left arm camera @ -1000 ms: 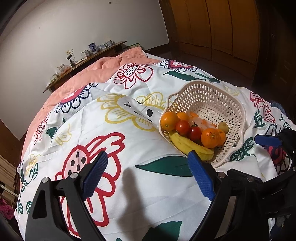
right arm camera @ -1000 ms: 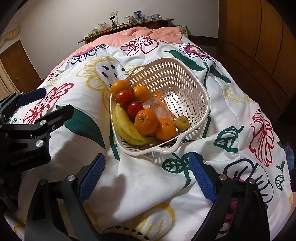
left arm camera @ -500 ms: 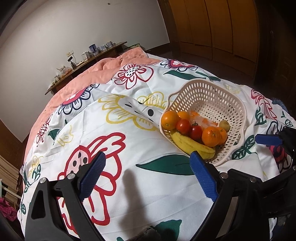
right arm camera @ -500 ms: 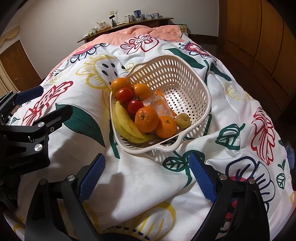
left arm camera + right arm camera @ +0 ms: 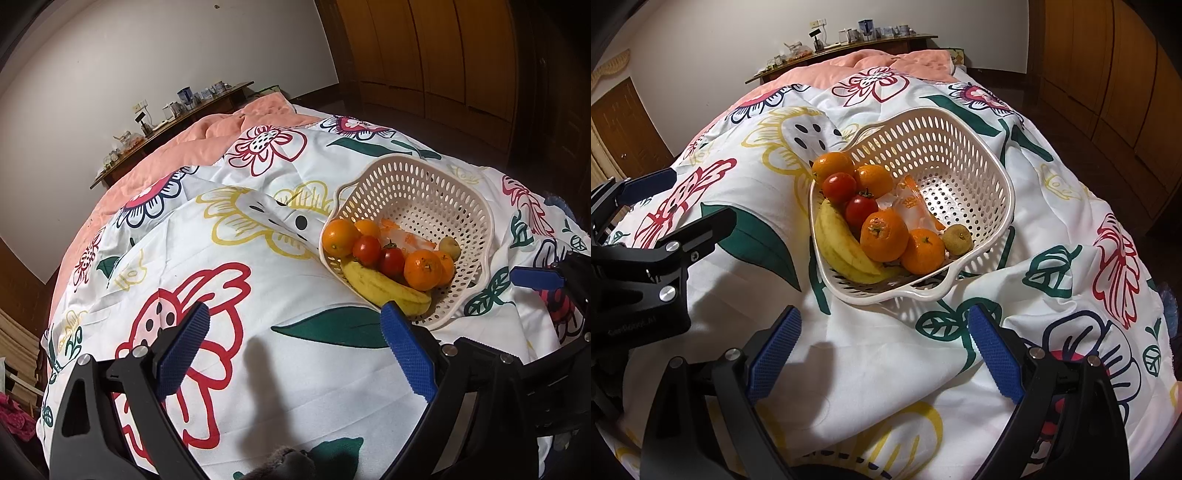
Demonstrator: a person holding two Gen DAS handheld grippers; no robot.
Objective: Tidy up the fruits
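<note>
A white perforated basket (image 5: 971, 147) lies on a floral quilt and also shows in the left wrist view (image 5: 461, 192). It holds several oranges (image 5: 884, 236), two tomatoes (image 5: 860, 210), a banana (image 5: 842, 247), a small yellow-green fruit (image 5: 957, 239) and an orange-printed packet (image 5: 910, 205). My right gripper (image 5: 884, 350) is open and empty just in front of the basket's near rim. My left gripper (image 5: 295, 350) is open and empty over the quilt, left of the basket; its right fingertip (image 5: 391, 314) lies close to the banana (image 5: 384, 288).
The floral quilt (image 5: 229, 295) covers a bed with a pink blanket (image 5: 871, 59) at the far end. A wooden shelf with small items (image 5: 849, 37) stands against the far wall. Wooden wardrobes (image 5: 1108, 66) line the right side. A door (image 5: 624, 129) is at left.
Both grippers have drawn back slightly from the basket. Jaws stay open and the fruit has not moved.
</note>
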